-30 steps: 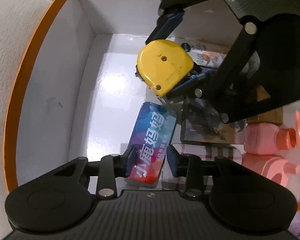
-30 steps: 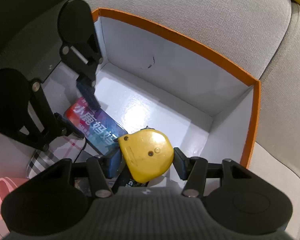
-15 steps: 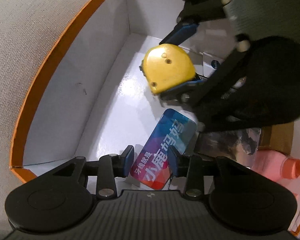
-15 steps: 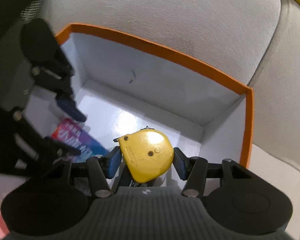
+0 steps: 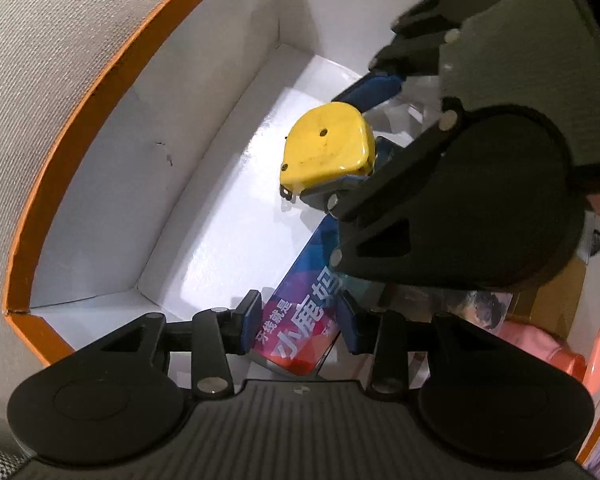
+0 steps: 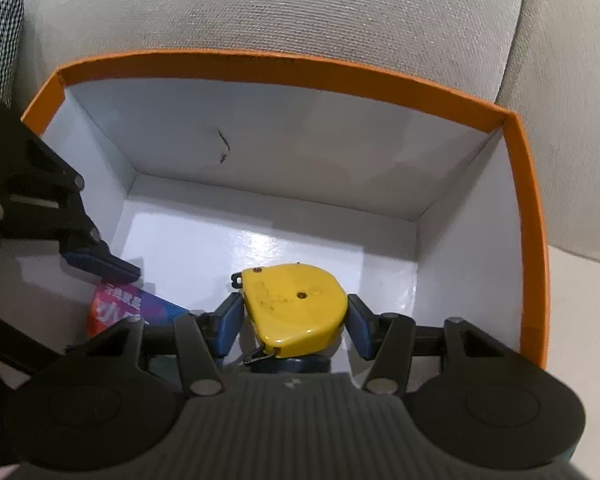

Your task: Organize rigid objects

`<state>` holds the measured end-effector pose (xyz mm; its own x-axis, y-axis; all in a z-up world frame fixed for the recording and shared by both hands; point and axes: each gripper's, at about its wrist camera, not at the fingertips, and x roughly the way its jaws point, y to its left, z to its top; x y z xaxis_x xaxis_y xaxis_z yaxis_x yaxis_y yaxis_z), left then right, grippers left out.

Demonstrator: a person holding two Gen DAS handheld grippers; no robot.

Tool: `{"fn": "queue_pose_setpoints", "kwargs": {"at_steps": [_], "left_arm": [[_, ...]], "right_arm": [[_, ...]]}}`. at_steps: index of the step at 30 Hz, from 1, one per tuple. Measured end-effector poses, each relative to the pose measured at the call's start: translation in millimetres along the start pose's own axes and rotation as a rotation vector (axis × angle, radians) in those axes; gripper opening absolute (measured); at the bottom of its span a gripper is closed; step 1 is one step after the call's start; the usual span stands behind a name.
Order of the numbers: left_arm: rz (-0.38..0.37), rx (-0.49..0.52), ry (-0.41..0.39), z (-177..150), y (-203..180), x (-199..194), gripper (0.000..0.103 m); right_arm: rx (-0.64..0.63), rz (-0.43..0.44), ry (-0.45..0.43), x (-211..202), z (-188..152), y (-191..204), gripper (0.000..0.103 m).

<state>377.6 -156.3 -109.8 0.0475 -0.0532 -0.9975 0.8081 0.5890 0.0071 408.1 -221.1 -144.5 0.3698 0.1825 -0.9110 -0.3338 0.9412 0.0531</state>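
Moved: the box (image 6: 528,208) sits turned in both views since a second ago; the right gripper (image 6: 294,320) went nearer its far corner.
Right jaws: clenched on the yellow tape measure (image 6: 296,308), above the box floor.
Left jaws: the left gripper (image 5: 300,320) straddles the colourful pack (image 5: 300,320); pressing or loose, cannot tell.
Pack: lies long-ways, near to far, under the tape measure.

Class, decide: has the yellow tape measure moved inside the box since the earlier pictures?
Yes. The yellow tape measure, held in the right gripper, shifted toward the orange-rimmed box's bare corner.
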Motion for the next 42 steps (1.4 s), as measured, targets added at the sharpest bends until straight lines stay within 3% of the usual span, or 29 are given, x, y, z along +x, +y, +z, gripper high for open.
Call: {"fn": "queue_pose_setpoints", "kwargs": {"at_steps": [3, 5, 8, 16, 20, 23, 28, 32, 34, 37, 42], "left_arm": [[-0.006, -0.018, -0.01, -1, -1, 0, 0.047], [-0.007, -0.027, -0.021, -3, -3, -2, 0.047], [-0.017, -0.039, -0.049, -6, 0, -8, 0.046], [0.011, -0.075, -0.233, -37, -3, -62, 0.048], [0.054, -0.124, -0.353, -64, -7, -103, 0.051], [0.087, -0.207, -0.467, -88, -19, -138, 0.058], [0.256, -0.257, -0.663, -148, -57, -180, 0.072], [0.304, -0.37, -0.791, -186, -84, -197, 0.082], [0.337, -0.418, -0.836, -203, -98, -203, 0.089], [0.394, -0.481, -0.884, -225, -116, -208, 0.089], [0.416, -0.606, -0.931, -259, -132, -209, 0.094]], "right_arm": [[0.032, 0.022, 0.003, -3, -1, -5, 0.058], [0.04, 0.033, 0.004, -6, -1, -5, 0.065], [0.044, 0.034, -0.001, -11, -1, -5, 0.064], [0.052, 0.038, -0.068, -56, -7, -6, 0.064], [0.056, 0.017, -0.157, -102, -17, -1, 0.076], [0.082, 0.025, -0.214, -140, -33, -1, 0.079], [0.107, 0.03, -0.311, -198, -74, 11, 0.084], [0.086, 0.009, -0.415, -229, -114, 40, 0.09], [0.092, 0.002, -0.462, -242, -132, 53, 0.091], [0.118, 0.011, -0.506, -255, -157, 71, 0.091], [0.102, -0.034, -0.566, -254, -185, 106, 0.093]]}}
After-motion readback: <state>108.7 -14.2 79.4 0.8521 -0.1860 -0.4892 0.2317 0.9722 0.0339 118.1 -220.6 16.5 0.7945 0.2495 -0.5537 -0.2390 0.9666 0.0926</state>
